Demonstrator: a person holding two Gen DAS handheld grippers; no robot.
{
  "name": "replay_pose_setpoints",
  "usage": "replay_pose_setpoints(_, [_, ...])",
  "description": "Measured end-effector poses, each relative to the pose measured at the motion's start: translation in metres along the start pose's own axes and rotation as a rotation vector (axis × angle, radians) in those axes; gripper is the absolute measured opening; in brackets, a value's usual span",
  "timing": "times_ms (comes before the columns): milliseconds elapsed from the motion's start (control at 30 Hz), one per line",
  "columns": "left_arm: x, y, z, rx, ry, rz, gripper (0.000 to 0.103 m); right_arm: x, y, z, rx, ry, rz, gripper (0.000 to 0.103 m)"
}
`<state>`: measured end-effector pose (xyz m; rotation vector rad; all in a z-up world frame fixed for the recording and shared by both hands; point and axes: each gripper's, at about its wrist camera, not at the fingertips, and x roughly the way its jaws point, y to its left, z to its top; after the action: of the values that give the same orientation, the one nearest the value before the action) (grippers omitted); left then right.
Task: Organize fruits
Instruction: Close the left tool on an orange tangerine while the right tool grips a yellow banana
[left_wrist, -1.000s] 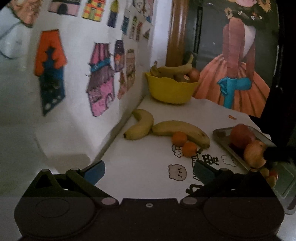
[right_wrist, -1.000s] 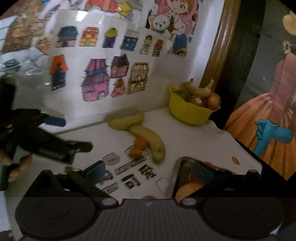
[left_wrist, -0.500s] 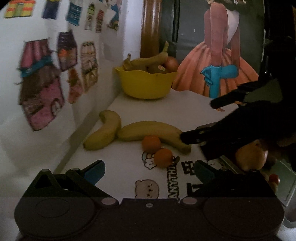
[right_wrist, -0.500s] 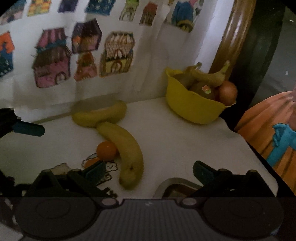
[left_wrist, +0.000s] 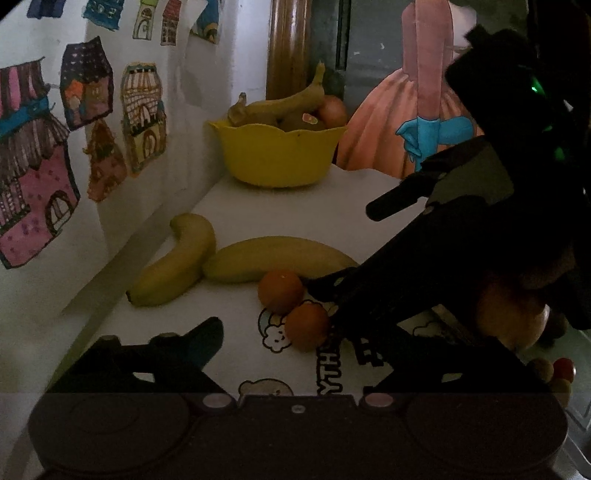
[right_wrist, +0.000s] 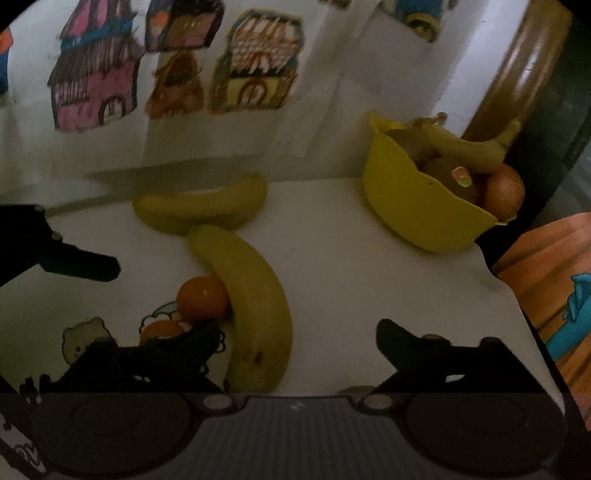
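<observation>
Two bananas, the long one (right_wrist: 255, 295) and the curved one (right_wrist: 201, 210), lie loose on the tabletop (right_wrist: 351, 266) with two small oranges (left_wrist: 280, 291) touching the long one. The yellow bowl (left_wrist: 277, 155) at the back already holds a banana and round fruit, so I judge the sorting part done. My right hand-held gripper (right_wrist: 295, 350) straddles the long banana, jaws just narrowing, not yet gripping. My left hand-held gripper (left_wrist: 295, 350) is unclenched too, holding nothing.

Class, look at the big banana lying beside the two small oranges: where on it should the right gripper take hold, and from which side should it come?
Grip the big banana mid-length, across its thick belly, coming from above: it lies flat, and an orange crowds its inner curve.
</observation>
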<state>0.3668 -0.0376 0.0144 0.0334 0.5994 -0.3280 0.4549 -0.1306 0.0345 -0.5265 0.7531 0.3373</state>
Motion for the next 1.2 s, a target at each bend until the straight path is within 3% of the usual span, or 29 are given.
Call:
replay_pose_setpoints(233, [0.005, 0.002, 0.001, -0.006, 0.015, -0.019, 0.074, 0.009, 0.004, 0.003, -0.018, 0.035, 0.019, 0.076])
replay_pose_setpoints(433, [0.014, 0.006, 0.004, -0.036, 0.036, -0.05, 0.051, 0.017, -0.001, 0.011, -0.005, 0.059, 0.07, 0.063])
replay_pose_setpoints(500, [0.016, 0.008, 0.005, -0.047, 0.034, -0.053, 0.043, 0.02, -0.004, 0.013, 0.005, 0.064, 0.096, 0.054])
replay_pose_setpoints(633, [0.016, 0.011, 0.005, -0.072, 0.035, -0.067, 0.033, 0.02, -0.001, 0.013, 0.004, 0.063, 0.12, 0.045])
replay_pose_setpoints(933, [0.009, 0.012, 0.004, -0.081, 0.044, -0.025, 0.031, 0.017, -0.002, 0.01, 0.082, 0.054, 0.123, 0.04])
replay_pose_setpoints(1200, [-0.005, 0.023, 0.005, -0.184, 0.064, -0.004, 0.03, -0.012, 0.0, 0.001, 0.138, -0.02, 0.091, 0.039])
